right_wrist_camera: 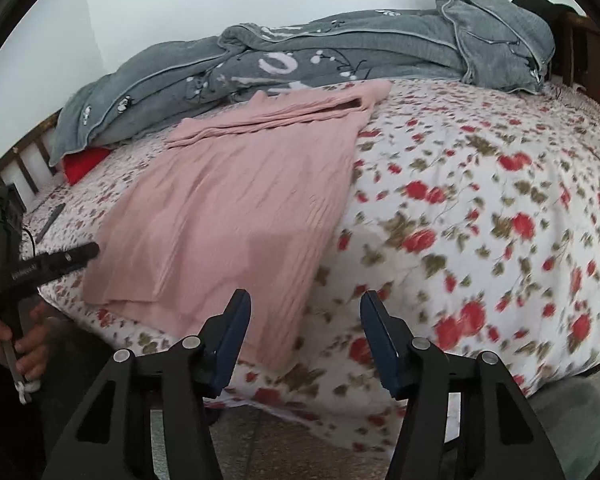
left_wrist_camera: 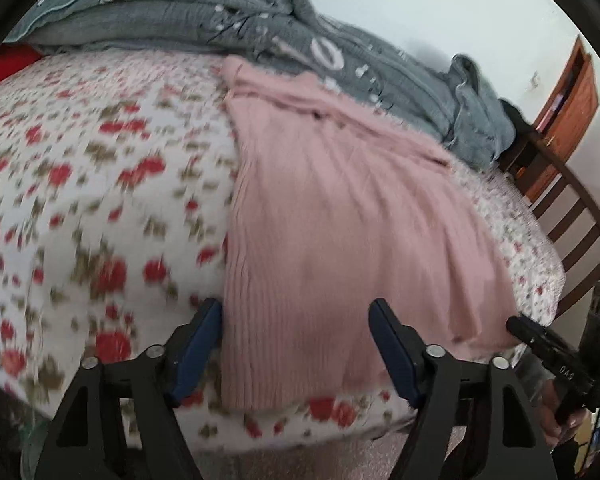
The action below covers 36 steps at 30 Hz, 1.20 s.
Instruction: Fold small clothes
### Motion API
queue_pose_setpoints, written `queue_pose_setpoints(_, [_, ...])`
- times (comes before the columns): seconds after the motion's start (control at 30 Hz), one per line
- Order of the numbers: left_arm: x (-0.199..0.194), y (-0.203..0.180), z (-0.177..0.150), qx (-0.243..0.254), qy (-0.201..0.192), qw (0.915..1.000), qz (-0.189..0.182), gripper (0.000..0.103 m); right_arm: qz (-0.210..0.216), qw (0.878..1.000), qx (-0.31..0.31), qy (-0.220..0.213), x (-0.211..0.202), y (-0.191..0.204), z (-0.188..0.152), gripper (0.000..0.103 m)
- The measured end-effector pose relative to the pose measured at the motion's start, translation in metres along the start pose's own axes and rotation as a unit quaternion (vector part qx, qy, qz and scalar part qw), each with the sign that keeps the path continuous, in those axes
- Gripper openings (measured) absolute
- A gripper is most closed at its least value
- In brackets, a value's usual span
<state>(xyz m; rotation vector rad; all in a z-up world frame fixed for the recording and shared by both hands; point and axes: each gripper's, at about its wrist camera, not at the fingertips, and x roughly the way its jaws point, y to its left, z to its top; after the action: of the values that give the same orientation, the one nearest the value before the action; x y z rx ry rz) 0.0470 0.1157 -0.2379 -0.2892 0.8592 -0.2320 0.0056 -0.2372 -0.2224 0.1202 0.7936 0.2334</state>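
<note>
Both claws, left claw [left_wrist_camera: 296,344] and right claw [right_wrist_camera: 305,340], stand apart, gripping nothing, above the near edge of the floral bed [right_wrist_camera: 480,220]; pink ribbed sweater [right_wrist_camera: 236,208] lies flat toward 11 o'clock of the right claw.

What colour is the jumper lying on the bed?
The jumper is pale pink, clearest in the right wrist view.

You have soft, even daylight in both wrist views, with no glare. Motion blur smears the floral bedsheet [left_wrist_camera: 80,200] heavily in the left view and on the right side of the right view; its flowers streak. The pink ribbed top [right_wrist_camera: 236,208] reads sharper in the right view and carries a faint soft shadow on its near part. Fisheye distortion bows the bed and leaves black corners round each frame.
</note>
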Motion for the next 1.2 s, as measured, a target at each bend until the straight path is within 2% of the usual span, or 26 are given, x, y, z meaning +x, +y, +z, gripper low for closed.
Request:
queue_pose_setpoints(0.07, [0.004, 0.000, -0.006, -0.003, 0.010, 0.9999, 0.010, 0.061, -0.012, 1.000, -0.003, 0.013, 0.009, 0.003, -0.005, 0.044])
queue_pose_setpoints(0.1, [0.002, 0.000, -0.009, -0.001, 0.002, 0.9998, 0.017, 0.059, -0.015, 1.000, -0.003, 0.020, 0.014, 0.003, -0.007, 0.035])
queue_pose_setpoints(0.13, [0.001, 0.000, -0.011, -0.001, 0.000, 0.9997, 0.023, 0.051, -0.015, 1.000, -0.003, 0.023, 0.017, 0.003, -0.010, 0.028])
queue_pose_setpoints(0.17, [0.002, 0.000, -0.011, -0.003, 0.002, 0.9997, 0.022, 0.040, -0.013, 1.000, -0.005, 0.023, 0.018, 0.003, -0.013, 0.025])
queue_pose_setpoints(0.2, [0.003, 0.001, -0.011, -0.005, 0.004, 0.9998, 0.019, 0.034, -0.010, 1.000, -0.009, 0.019, 0.018, 0.003, -0.014, 0.017])
queue_pose_setpoints(0.23, [0.004, 0.001, -0.011, -0.007, 0.007, 0.9998, 0.017, 0.022, -0.008, 1.000, -0.009, 0.017, 0.018, 0.003, -0.014, 0.010])
queue_pose_setpoints(0.27, [0.005, 0.002, -0.010, -0.011, 0.010, 0.9998, 0.012, 0.011, -0.002, 1.000, -0.007, 0.016, 0.017, 0.002, -0.013, 0.007])
queue_pose_setpoints(0.33, [0.001, 0.003, -0.011, -0.014, 0.007, 0.9999, 0.004, 0.010, 0.001, 1.000, -0.008, 0.002, 0.010, 0.001, -0.011, 0.006])
queue_pose_setpoints(0.4, [-0.012, 0.008, -0.011, -0.013, -0.018, 0.9997, 0.012, 0.009, -0.011, 0.999, -0.013, -0.030, -0.008, -0.004, -0.011, 0.005])
queue_pose_setpoints(0.47, [-0.020, 0.019, -0.011, -0.027, -0.025, 0.9993, 0.006, 0.009, -0.005, 0.999, 0.004, -0.044, -0.021, -0.018, -0.010, 0.005])
queue_pose_setpoints(0.53, [-0.020, 0.029, -0.010, -0.055, -0.018, 0.9983, -0.013, 0.009, 0.008, 0.999, 0.033, -0.034, -0.020, -0.032, -0.009, 0.005])
queue_pose_setpoints(0.63, [-0.013, 0.027, -0.010, -0.057, -0.006, 0.9983, -0.005, 0.010, 0.000, 0.999, 0.032, -0.010, -0.007, -0.028, -0.013, 0.005])
queue_pose_setpoints(0.77, [-0.003, 0.020, -0.011, -0.039, 0.009, 0.9989, 0.025, 0.022, 0.001, 1.000, -0.002, 0.003, -0.002, -0.012, -0.016, 0.006])
queue_pose_setpoints(0.8, [-0.004, 0.019, -0.011, -0.035, 0.008, 0.9991, 0.024, 0.023, 0.004, 1.000, -0.003, 0.006, -0.001, -0.012, -0.015, 0.008])
queue_pose_setpoints(0.87, [-0.004, 0.018, -0.009, -0.031, 0.006, 0.9991, 0.027, 0.033, 0.008, 1.000, 0.010, 0.009, 0.003, -0.015, -0.011, 0.020])
queue_pose_setpoints(0.9, [-0.004, 0.017, -0.008, -0.028, 0.003, 0.9991, 0.031, 0.035, 0.006, 1.000, 0.025, 0.003, 0.004, -0.019, -0.009, 0.028])
queue_pose_setpoints(0.93, [-0.004, 0.017, -0.008, -0.026, 0.001, 0.9991, 0.033, 0.037, 0.003, 0.999, 0.036, -0.002, 0.005, -0.022, -0.006, 0.030])
queue_pose_setpoints(1.03, [-0.007, 0.016, -0.011, -0.016, -0.005, 0.9993, 0.034, 0.038, 0.011, 0.998, 0.057, 0.016, 0.014, -0.029, -0.005, 0.030])
queue_pose_setpoints(1.2, [-0.004, 0.003, -0.014, 0.016, -0.005, 0.9977, 0.066, 0.037, -0.007, 0.999, 0.041, -0.010, 0.009, -0.025, -0.015, 0.029])
